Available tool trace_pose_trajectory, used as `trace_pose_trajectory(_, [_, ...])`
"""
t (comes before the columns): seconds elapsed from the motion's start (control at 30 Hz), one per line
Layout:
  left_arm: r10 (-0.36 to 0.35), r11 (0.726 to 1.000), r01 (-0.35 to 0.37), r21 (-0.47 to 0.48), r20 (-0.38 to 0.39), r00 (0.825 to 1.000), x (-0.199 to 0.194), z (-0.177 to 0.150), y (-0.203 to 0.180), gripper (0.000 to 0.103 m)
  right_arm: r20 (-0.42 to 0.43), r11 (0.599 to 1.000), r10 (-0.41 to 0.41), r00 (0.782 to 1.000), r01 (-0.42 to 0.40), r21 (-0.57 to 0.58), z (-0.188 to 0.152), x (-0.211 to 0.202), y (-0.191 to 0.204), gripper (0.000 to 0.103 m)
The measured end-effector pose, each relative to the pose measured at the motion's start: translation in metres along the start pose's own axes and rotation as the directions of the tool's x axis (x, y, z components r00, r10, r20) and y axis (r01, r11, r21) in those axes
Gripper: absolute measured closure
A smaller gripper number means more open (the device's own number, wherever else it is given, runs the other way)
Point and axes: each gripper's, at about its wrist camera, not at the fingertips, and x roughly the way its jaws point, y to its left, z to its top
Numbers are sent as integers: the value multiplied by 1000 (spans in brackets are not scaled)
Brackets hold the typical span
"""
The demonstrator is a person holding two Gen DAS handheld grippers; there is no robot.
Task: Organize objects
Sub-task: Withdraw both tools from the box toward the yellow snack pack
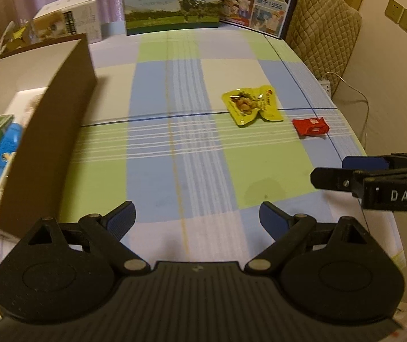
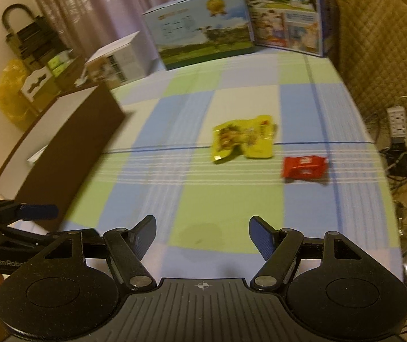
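— While both grippers hang empty over the tabletop, what's left out?
— A yellow snack pouch and a red packet, well apart from the brown box.
— And the jaws?
— Left gripper wide open, right gripper partly open, both holding nothing.
— Risk?
— That flat, crinkled pouch could slide on the cloth, so the pads may pinch only an edge.

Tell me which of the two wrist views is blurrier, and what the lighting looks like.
Right wrist view: motion-smeared, with the yellow snack packet and red packet soft-edged and the brown box streaked. Left wrist view: sharper, print on the yellow snack packet almost legible, only the brown box near edge blurred. Both: dim warm indoor light, fisheye bending the checked tablecloth lines.
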Motion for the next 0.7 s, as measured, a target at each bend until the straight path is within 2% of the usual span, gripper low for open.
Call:
trace_pose_trajectory(0.33, [-29,999,27,33,43,999,34,19,-23,12,25,996,-85,996,85,6,1,12,-48,34])
trace_pose_trajectory(0.53, [-41,997,38,67,40,998,59,32,-32,13,58,987,-107,993,113,-113,7,30,-73,34])
trace_pose_trajectory(0.7, [-58,993,53,110,42,997,79,45,-40,15,79,953,-103,992,121,-279,18,48,-89,34])
